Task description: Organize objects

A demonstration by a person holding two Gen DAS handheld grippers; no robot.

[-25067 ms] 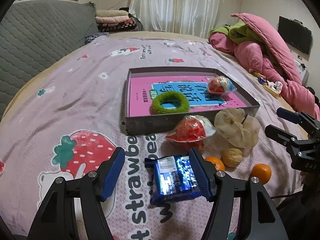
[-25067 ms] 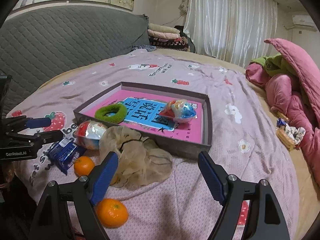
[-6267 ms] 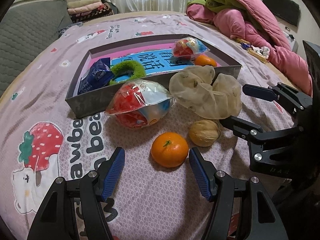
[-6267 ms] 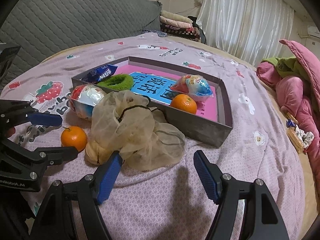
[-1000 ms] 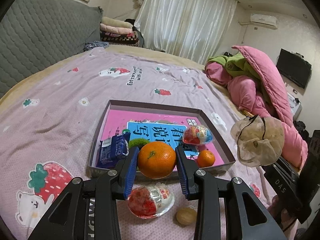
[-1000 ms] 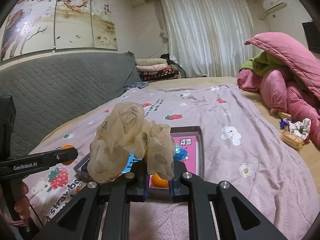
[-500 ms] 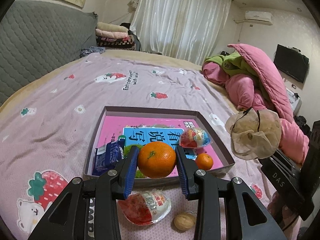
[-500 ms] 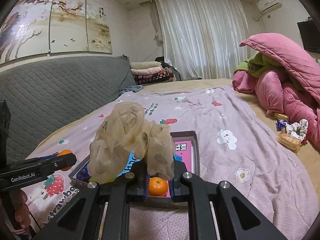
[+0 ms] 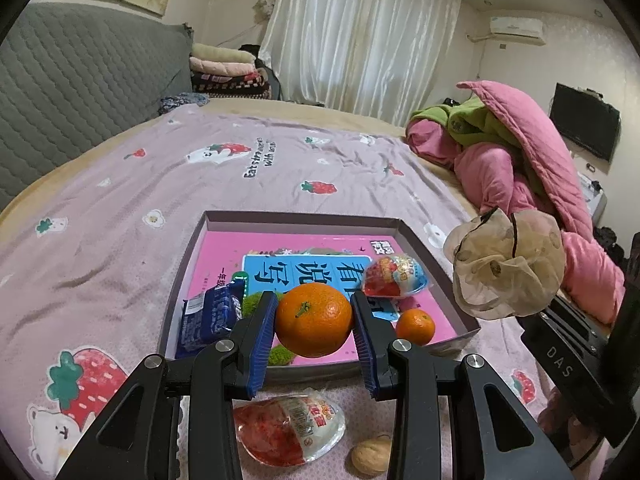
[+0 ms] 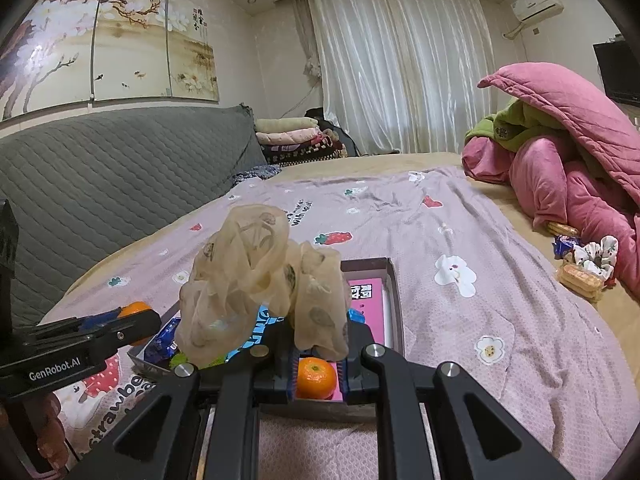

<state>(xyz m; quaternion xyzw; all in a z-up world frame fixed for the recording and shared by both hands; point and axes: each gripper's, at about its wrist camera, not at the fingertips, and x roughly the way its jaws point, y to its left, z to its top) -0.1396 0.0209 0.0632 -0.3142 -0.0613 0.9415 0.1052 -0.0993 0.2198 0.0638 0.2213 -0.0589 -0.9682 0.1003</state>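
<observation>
On the bed, in the tray (image 9: 416, 236): blue packet (image 9: 210, 314), small orange (image 9: 415, 326), one toy egg (image 9: 394, 276) — in transit above it, orange (image 9: 314, 320) gripped by left gripper (image 9: 314, 326), scrunchie (image 10: 260, 280) clamped by right gripper (image 10: 318, 372) — left outside, a second toy egg (image 9: 288, 428), walnut (image 9: 370, 456).

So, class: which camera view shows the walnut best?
The left wrist view: the walnut lies in plain sight on the bedspread, beside a red snack packet. The right wrist view does not show it.
</observation>
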